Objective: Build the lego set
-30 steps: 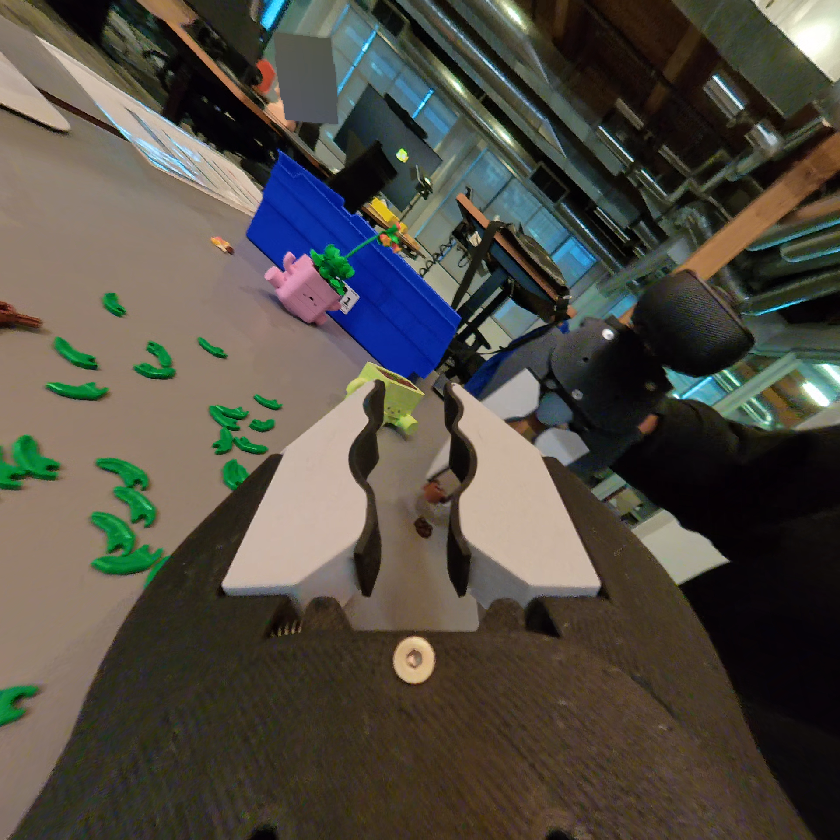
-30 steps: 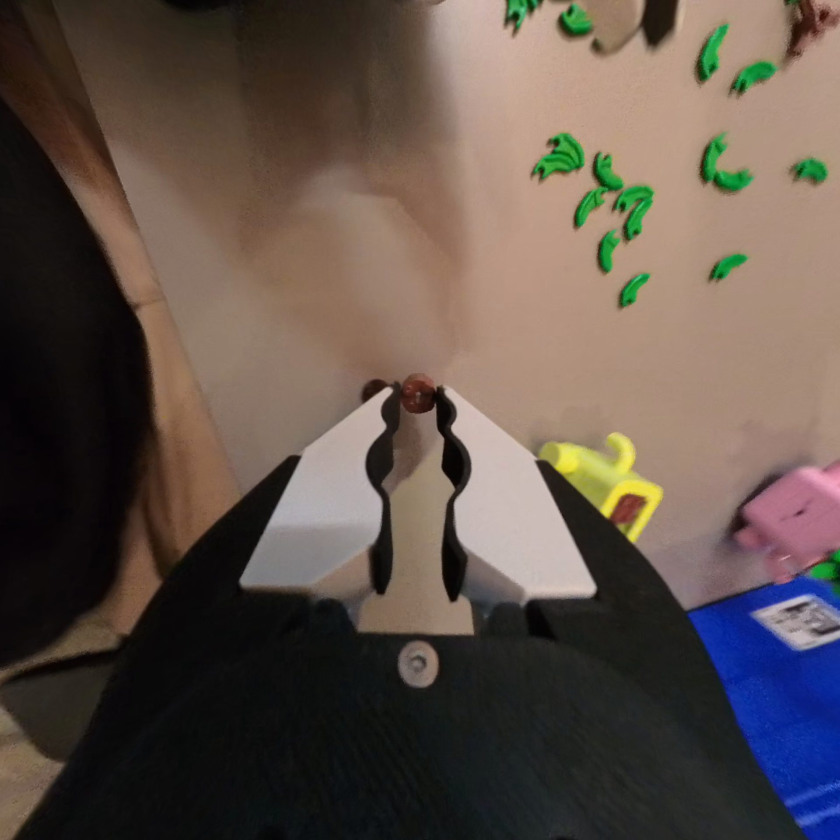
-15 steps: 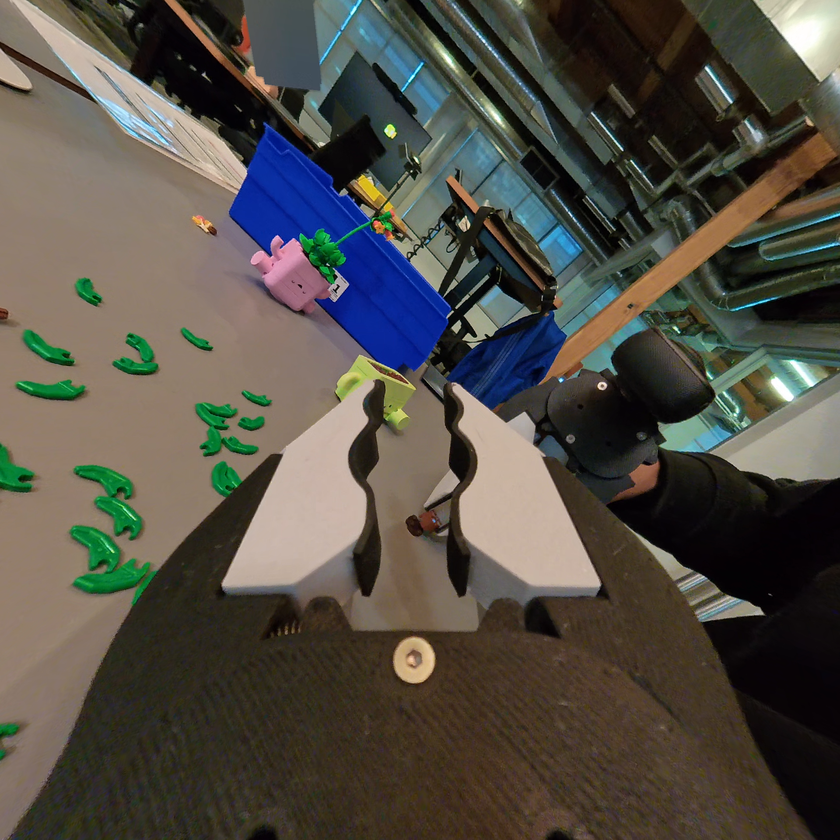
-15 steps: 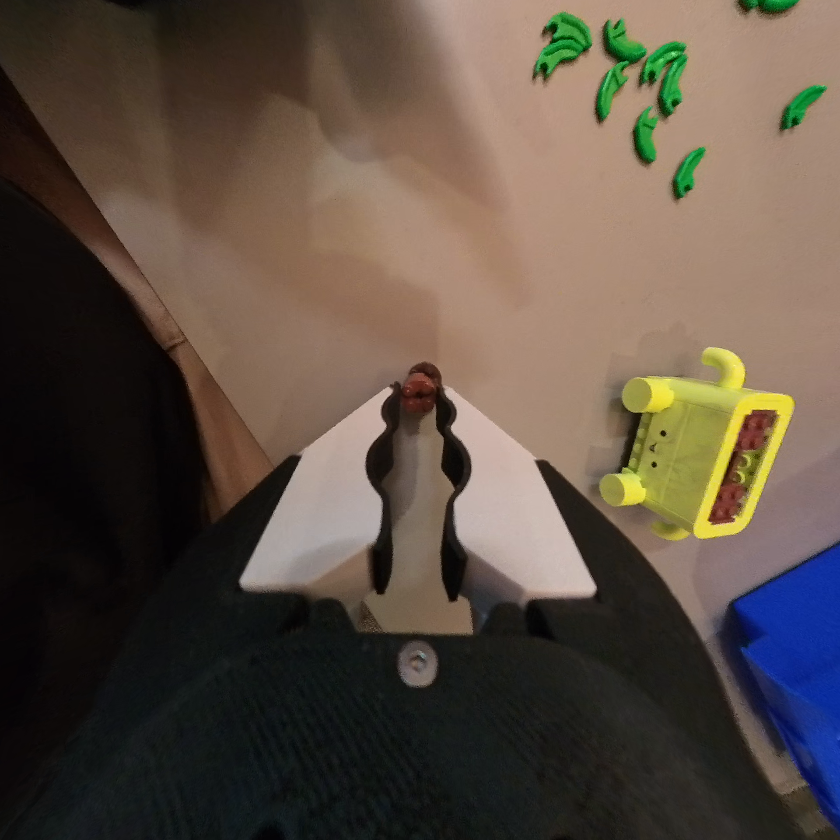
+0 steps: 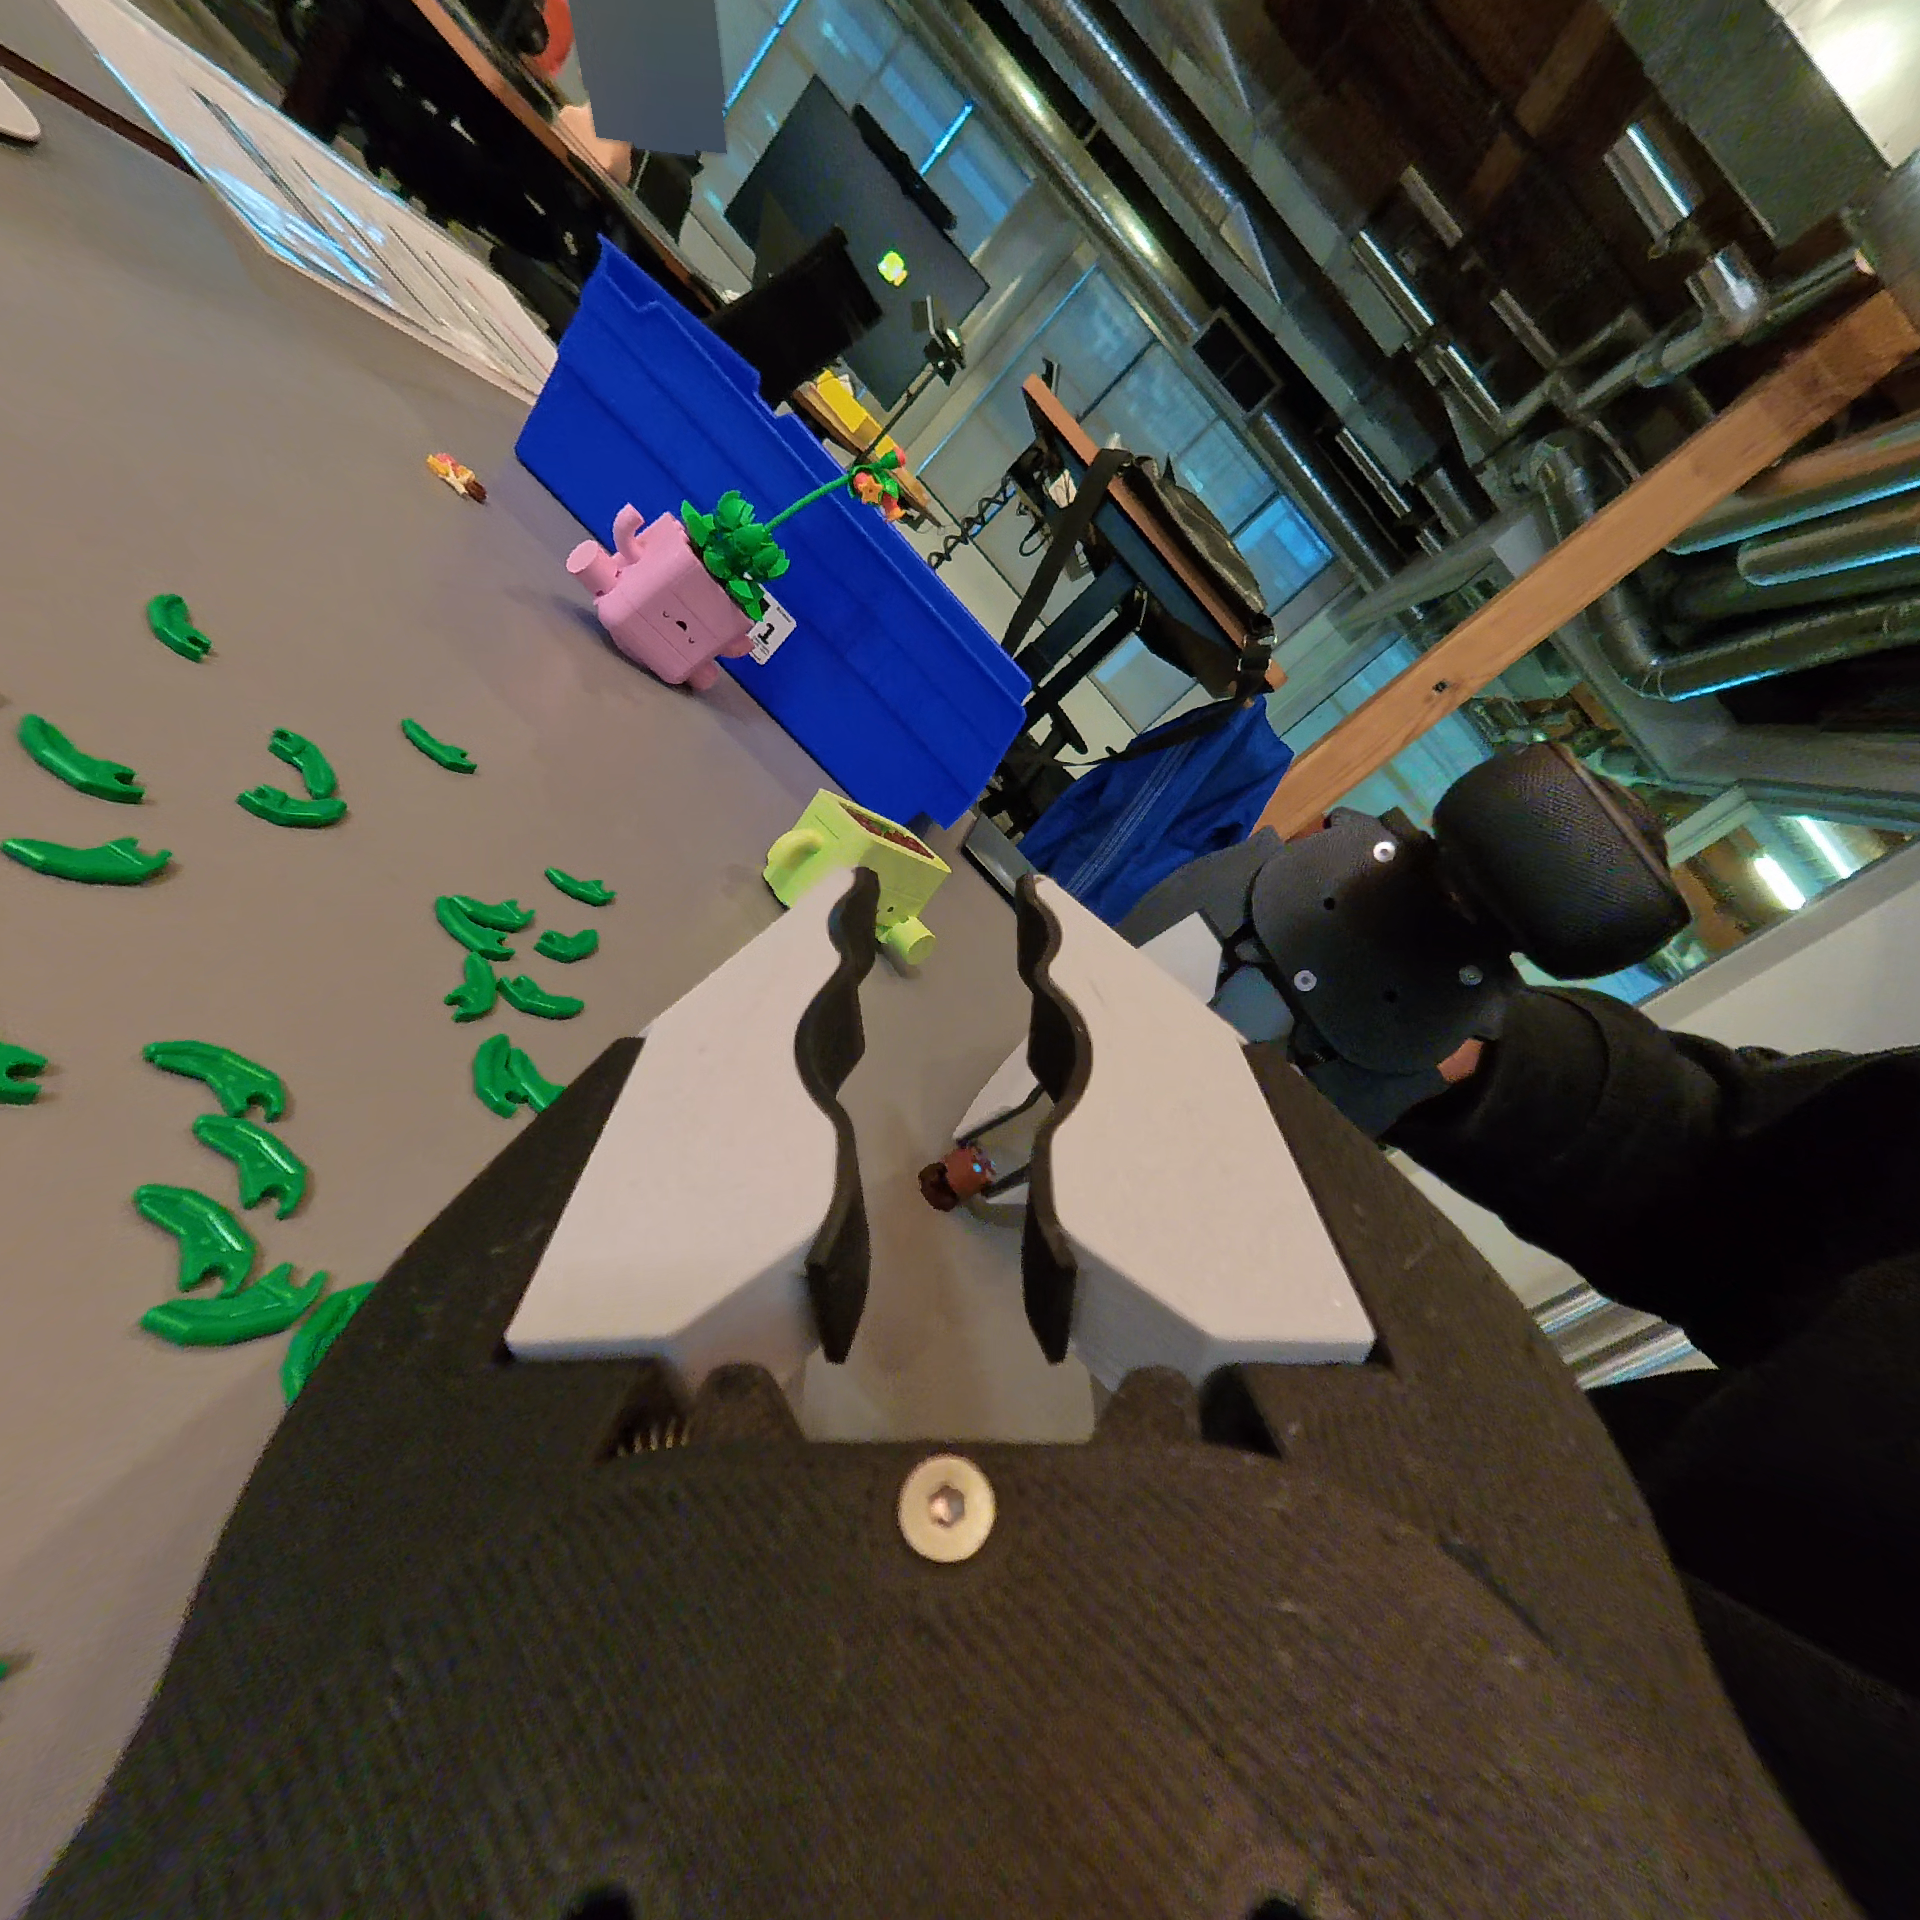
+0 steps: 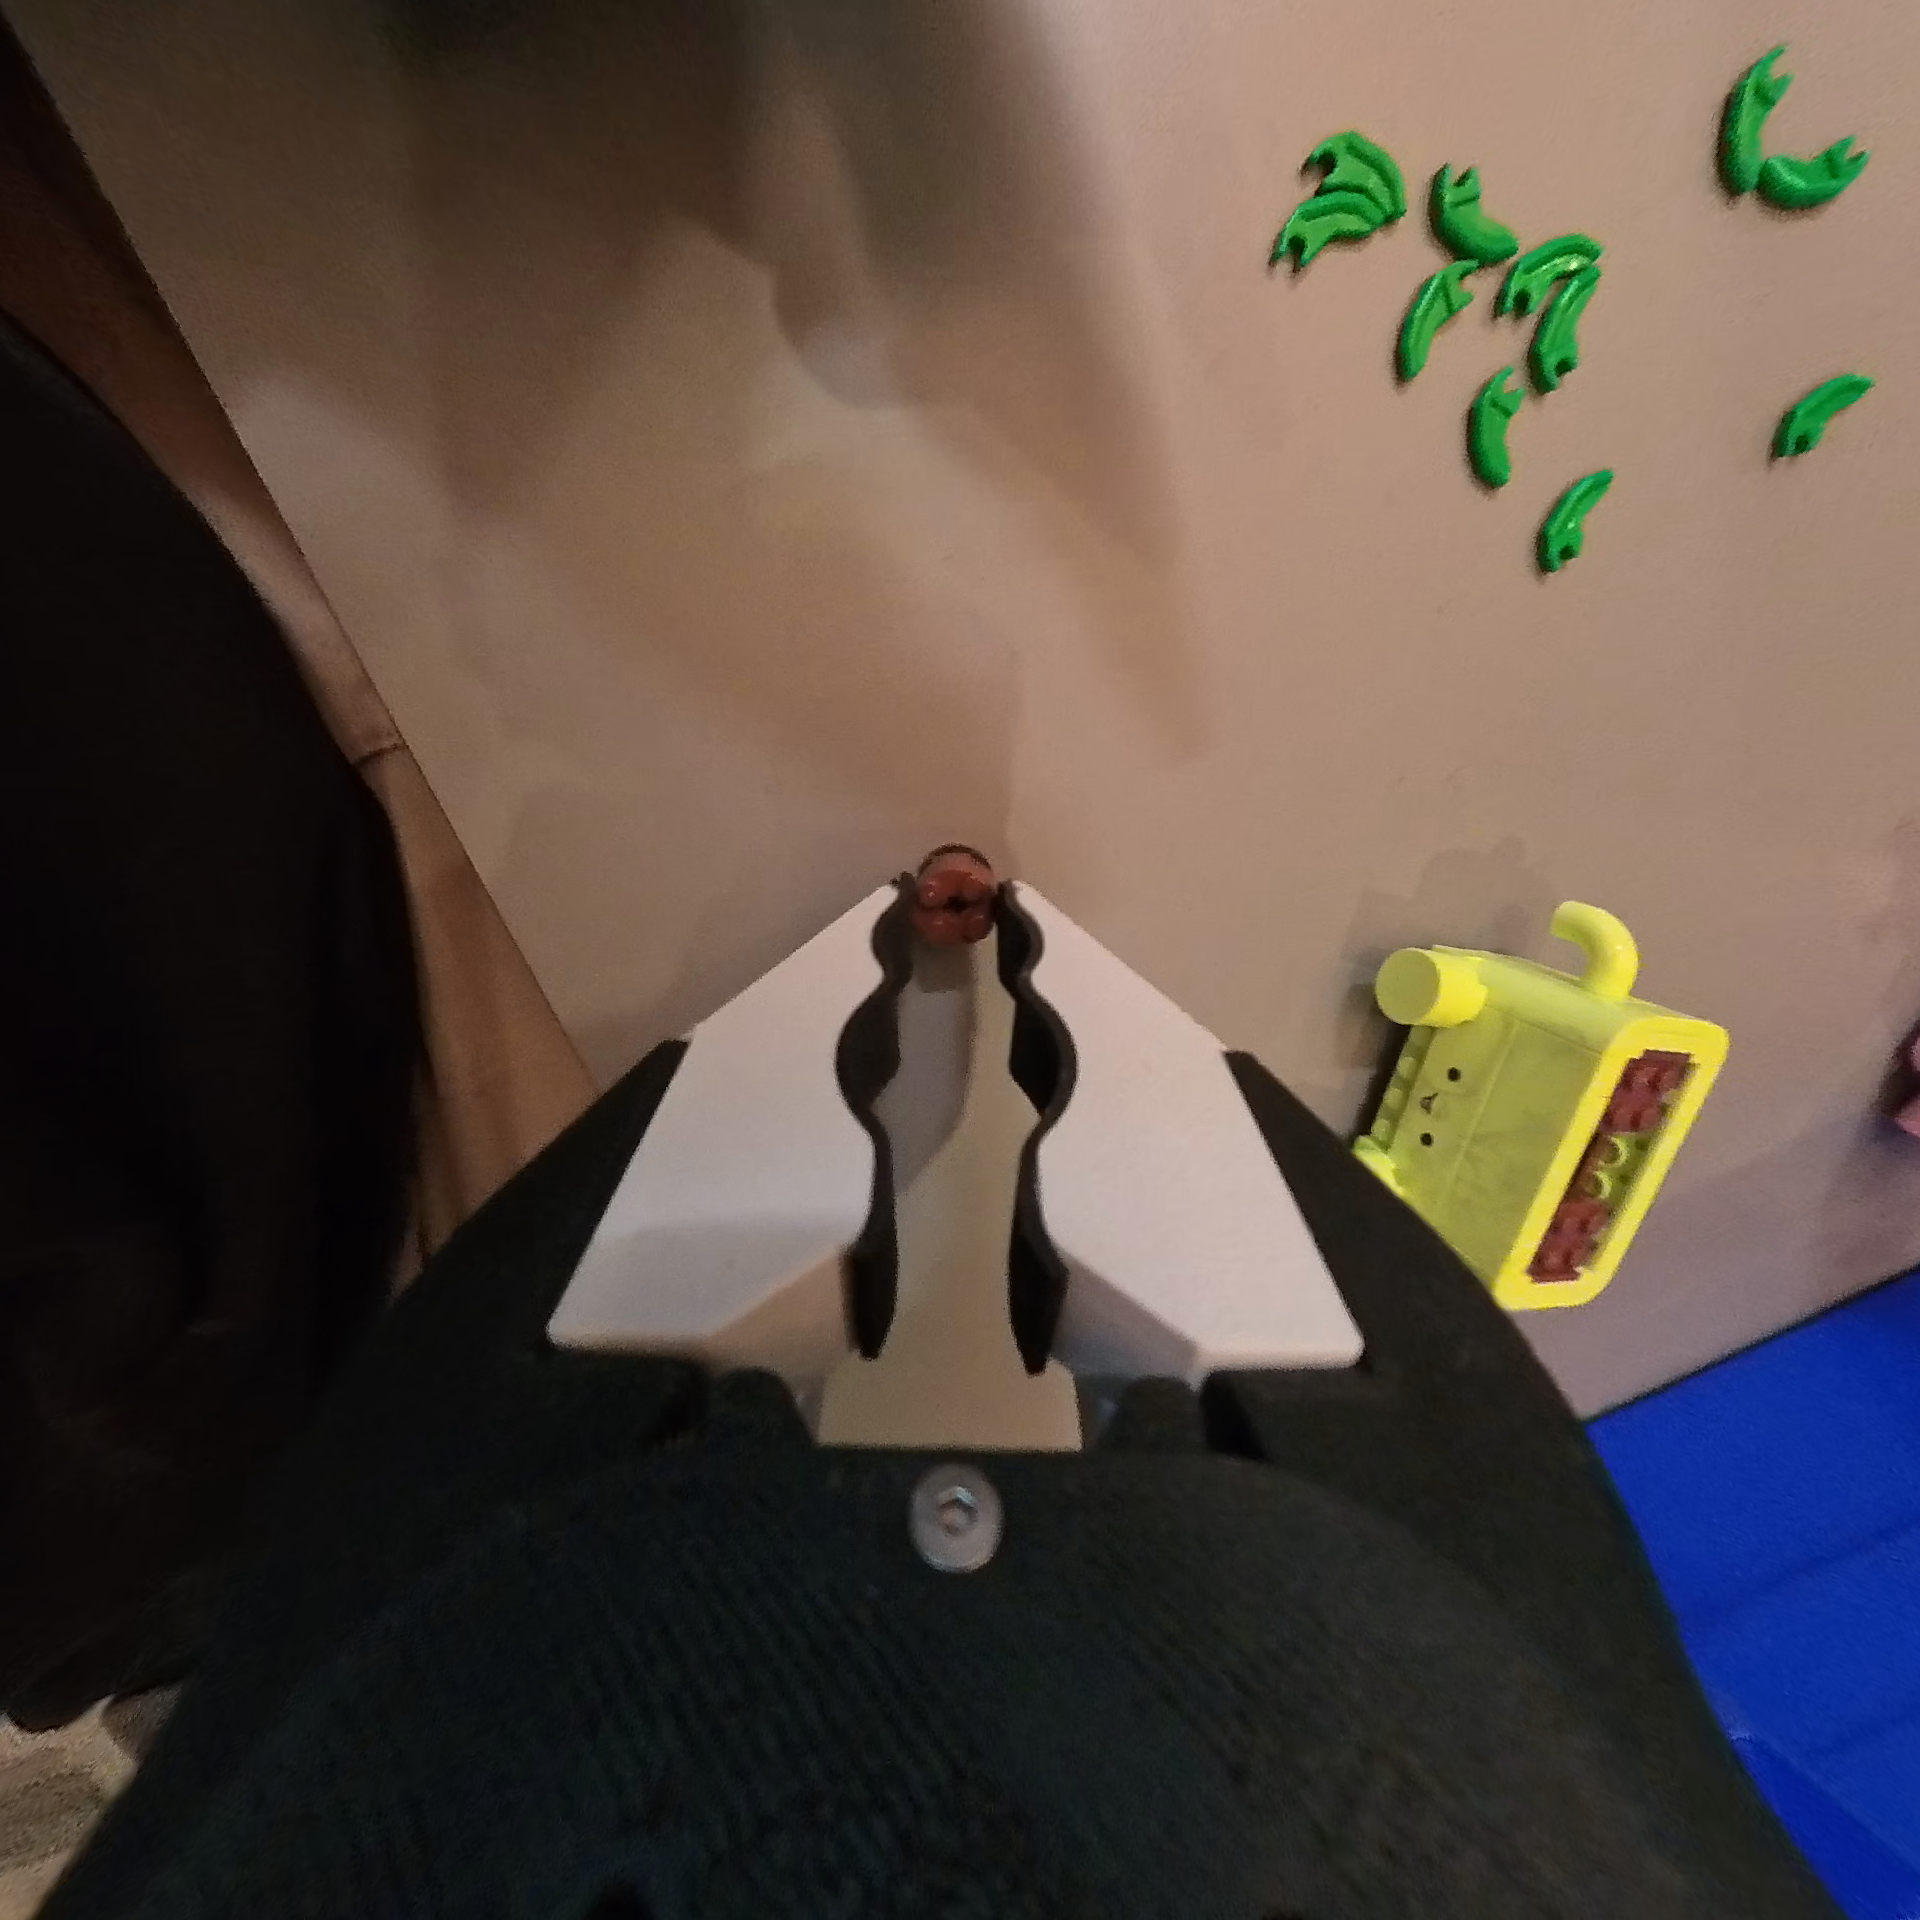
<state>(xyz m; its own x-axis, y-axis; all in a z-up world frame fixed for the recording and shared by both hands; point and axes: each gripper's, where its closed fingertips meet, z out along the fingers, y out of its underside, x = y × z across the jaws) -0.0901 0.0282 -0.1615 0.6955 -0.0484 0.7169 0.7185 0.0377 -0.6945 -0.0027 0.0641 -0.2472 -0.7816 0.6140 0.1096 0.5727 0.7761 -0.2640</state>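
Observation:
My right gripper (image 6: 951, 902) is shut on a small brown round lego piece (image 6: 953, 909) at its fingertips, held just above the grey table. The same piece (image 5: 954, 1177) shows in the left wrist view, in the right gripper's tips beyond my left fingers. My left gripper (image 5: 940, 896) is open and empty, above the table. A yellow-green lego pot (image 6: 1538, 1127) lies on its side right of the right gripper, its brown-studded top facing right; it also shows in the left wrist view (image 5: 857, 857). A pink lego pot with a green plant (image 5: 681, 597) stands farther off.
Several green leaf pieces (image 5: 223, 1158) lie scattered on the table to the left; some show in the right wrist view (image 6: 1507, 301). A blue bin (image 5: 769, 540) stands behind the pots, its corner in the right wrist view (image 6: 1787, 1455). The table edge (image 6: 343, 675) runs at left. The grippers' ends are close to 12 cm from one another. The yellow-green lego pot (image 6: 1538, 1127) is about 11 cm from my right fingertips.
The right gripper has lifted the brown piece and drawn back, so the yellow-green pot now sits closer at its right. The left gripper has shifted only slightly and stays open.

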